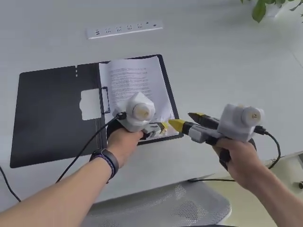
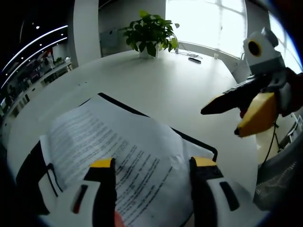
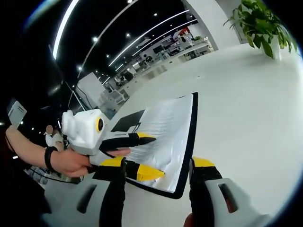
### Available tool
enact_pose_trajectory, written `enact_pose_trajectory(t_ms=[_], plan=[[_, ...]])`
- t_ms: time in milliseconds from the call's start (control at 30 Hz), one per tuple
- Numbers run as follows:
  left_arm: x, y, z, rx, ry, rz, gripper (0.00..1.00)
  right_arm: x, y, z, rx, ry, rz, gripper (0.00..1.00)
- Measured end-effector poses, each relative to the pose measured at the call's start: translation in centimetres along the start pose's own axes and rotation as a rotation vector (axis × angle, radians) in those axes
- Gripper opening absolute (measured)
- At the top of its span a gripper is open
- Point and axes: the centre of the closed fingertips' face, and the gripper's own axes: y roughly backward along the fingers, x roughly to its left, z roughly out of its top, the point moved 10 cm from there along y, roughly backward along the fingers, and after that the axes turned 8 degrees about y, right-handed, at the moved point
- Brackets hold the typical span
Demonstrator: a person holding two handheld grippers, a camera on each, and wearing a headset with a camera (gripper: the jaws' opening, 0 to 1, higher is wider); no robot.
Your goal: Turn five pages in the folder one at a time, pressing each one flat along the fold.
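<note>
Head view: folder open on tabletop, my left claw at a corner of the page. Left gripper view: jaws apart; page looks floppy, I'd pinch that corner. Right gripper view: right claw open beside folder.

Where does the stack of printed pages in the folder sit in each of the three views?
Head view: the printed pages lie just left of centre, on the open folder's right half.
Left gripper view: the pages sit lower centre, between that view's own jaws.
Right gripper view: the pages slant through centre, above the jaws.
Shared landmark: the potted plant, top right, top centre, top right in that order.
</note>
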Motion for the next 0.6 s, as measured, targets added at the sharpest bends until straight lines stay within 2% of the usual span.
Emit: enact_pose_trajectory(t_ms=[133, 267, 500, 600], plan=[[0.0, 0.0, 0.0, -0.002, 0.002, -0.001, 0.64, -0.2, -1.2, 0.7, -0.013, -0.031, 0.033, 0.45], [0.0, 0.0, 0.0, -0.008, 0.01, -0.002, 0.64, -0.4, -2.6, 0.9, -0.014, -0.048, 0.045, 0.42], [0.0, 0.0, -0.1, -0.009, 0.011, -0.004, 0.64, -0.8, -4.5, 0.2, 0.012, -0.079, 0.065, 0.38], [0.0, 0.0, -0.1, -0.009, 0.01, -0.003, 0.64, -1.0, -5.0, -0.1, 0.014, -0.105, 0.067, 0.33]])
